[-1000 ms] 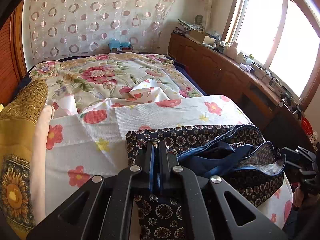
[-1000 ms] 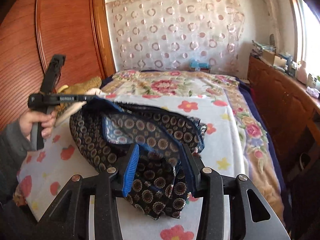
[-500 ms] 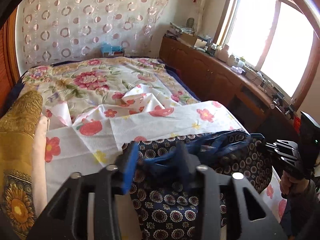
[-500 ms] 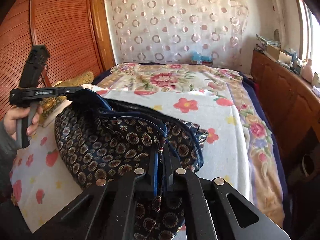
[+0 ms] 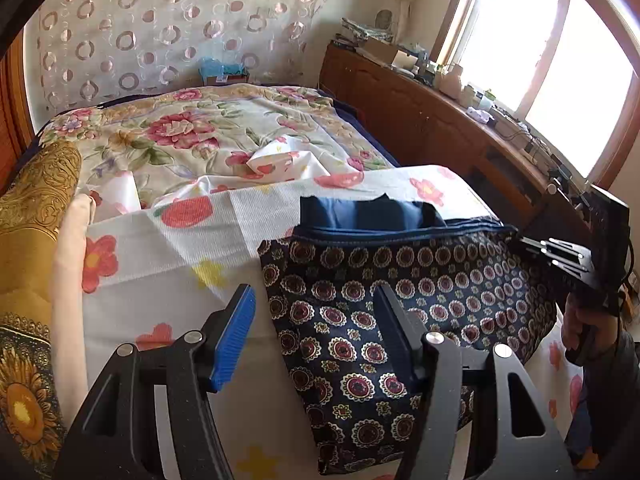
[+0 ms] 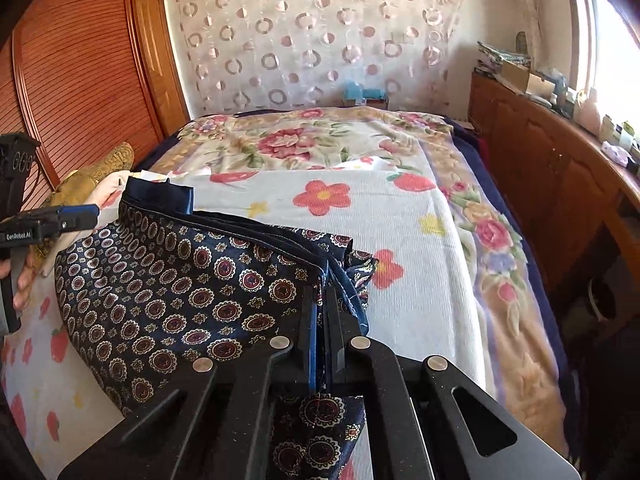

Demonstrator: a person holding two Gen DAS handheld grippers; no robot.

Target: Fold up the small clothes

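Note:
A small dark navy garment with a round medallion print and blue lining (image 5: pixel 400 292) lies spread on the white flowered cloth (image 5: pixel 168 264) on the bed. My left gripper (image 5: pixel 316 312) is open and empty, with the garment's left edge between its fingers. In the right wrist view, my right gripper (image 6: pixel 323 300) is shut on the garment's (image 6: pixel 192 292) blue-trimmed right edge and holds it up a little. The right gripper also shows at the right in the left wrist view (image 5: pixel 560 252). The left gripper shows at the far left of the right wrist view (image 6: pixel 80 214).
A yellow patterned cushion (image 5: pixel 32 216) lies at the bed's left edge. A floral blanket (image 5: pixel 192 132) covers the far bed. A wooden cabinet (image 5: pixel 432 128) with clutter runs along the right under the window. A wooden wardrobe (image 6: pixel 80 72) stands on the left.
My left gripper let go of the garment and opened. My right gripper closed on the garment's right edge. The garment now lies spread flatter across the cloth.

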